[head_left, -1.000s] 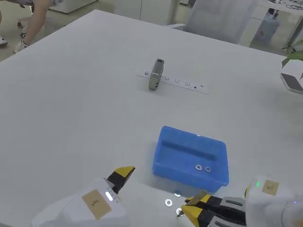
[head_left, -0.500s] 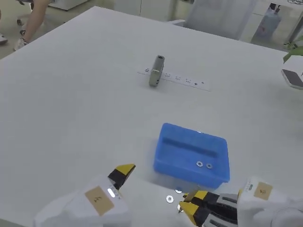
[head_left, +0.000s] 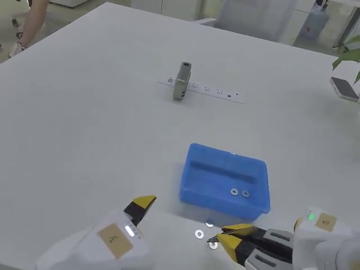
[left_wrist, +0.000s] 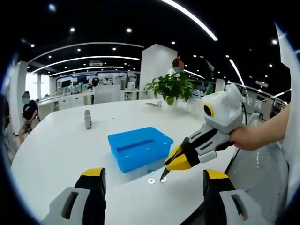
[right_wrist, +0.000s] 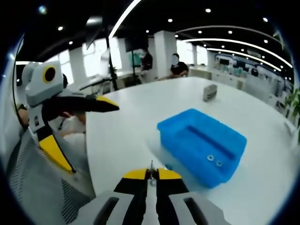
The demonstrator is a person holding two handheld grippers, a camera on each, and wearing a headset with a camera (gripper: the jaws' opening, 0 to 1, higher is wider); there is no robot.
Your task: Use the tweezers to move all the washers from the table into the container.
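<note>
- Three washers [head_left: 199, 234] lie on the table [head_left: 101, 129]; the nearest washer [head_left: 213, 246] sits right at the tip of the tweezers [head_left: 214, 242]. Whether that tip is apart or pinched is too small to tell.
- The blue container [head_left: 220, 206] stands just beyond, ahead-right of the tip.
- The right gripper [head_left: 224, 235] clamps the tweezers; the left gripper [left_wrist: 153, 174] stands spread, farther off.

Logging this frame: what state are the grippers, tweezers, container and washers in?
Left gripper: open, holding nothing.
Right gripper: shut on the tweezers.
Tweezers: gripped, tip down at the loose washers.
Container: open-topped, upright.
Washers in container: two, lying flat.
Loose washers: three, on the table beside the container.
</note>
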